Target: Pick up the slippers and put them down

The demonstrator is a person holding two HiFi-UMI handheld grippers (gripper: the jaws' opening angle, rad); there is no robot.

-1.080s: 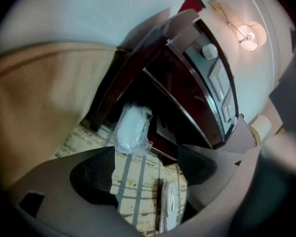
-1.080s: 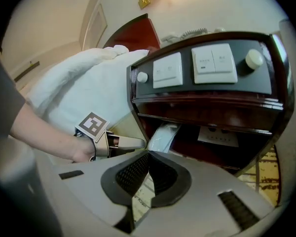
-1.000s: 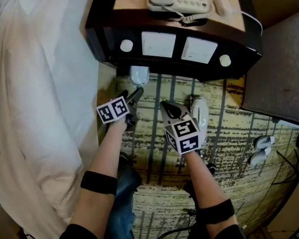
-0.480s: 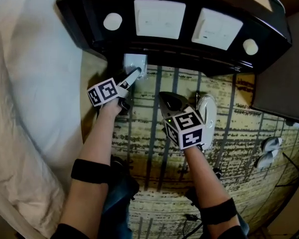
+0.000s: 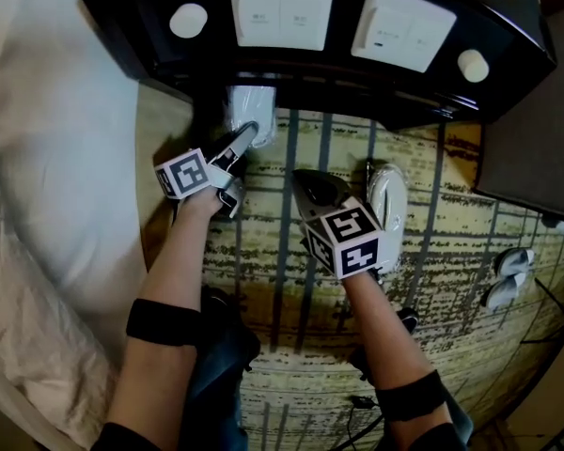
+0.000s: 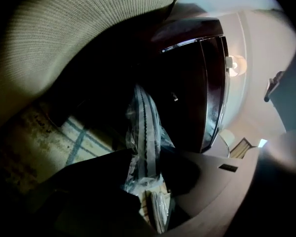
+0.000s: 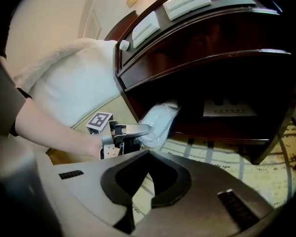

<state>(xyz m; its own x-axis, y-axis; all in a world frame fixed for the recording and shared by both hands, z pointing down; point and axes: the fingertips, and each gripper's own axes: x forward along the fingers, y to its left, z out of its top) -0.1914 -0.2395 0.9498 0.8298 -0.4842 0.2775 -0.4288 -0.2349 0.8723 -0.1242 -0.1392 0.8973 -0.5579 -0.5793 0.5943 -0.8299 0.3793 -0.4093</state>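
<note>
A slipper in a clear plastic bag point(image 5: 251, 109) lies half under the dark nightstand point(image 5: 320, 78). My left gripper point(image 5: 247, 132) reaches to its near end, and its jaws are closing with the bagged slipper point(image 6: 144, 127) on edge between them, the plastic touching both pads. From the right gripper view, the left gripper point(image 7: 143, 128) sits at the bag's point(image 7: 160, 120) near end. A second white slipper point(image 5: 387, 209) lies on the patterned carpet, just right of my right gripper point(image 5: 305, 178). The right gripper point(image 7: 147, 154) is shut and holds nothing.
A bed with a white cover point(image 5: 56, 158) fills the left side. The nightstand overhangs the carpet point(image 5: 291, 280) in front. A grey seat point(image 5: 536, 148) stands at the right, with two small white things point(image 5: 506, 275) below it. The person's legs are under the arms.
My left gripper has reached forward and down to the bagged slipper under the nightstand, and its jaws have come in on it. The right gripper has sunk slightly and stays shut.
</note>
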